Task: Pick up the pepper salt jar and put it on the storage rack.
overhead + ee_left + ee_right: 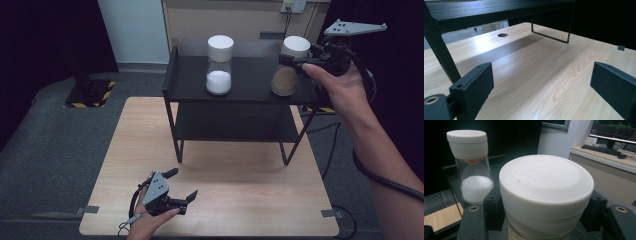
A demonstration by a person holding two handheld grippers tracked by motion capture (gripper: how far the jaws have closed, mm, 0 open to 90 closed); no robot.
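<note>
Right gripper clamped on the brown-filled jar's white lid up on the black shelf. Left gripper wide open, empty, low over the table.

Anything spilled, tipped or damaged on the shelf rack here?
Nothing stands out. Both jars stand upright and capped on the black rack: the white-powder jar alone, the brown-powder jar held at its lid by the right gripper. A few faint specks mark that lid.
</note>
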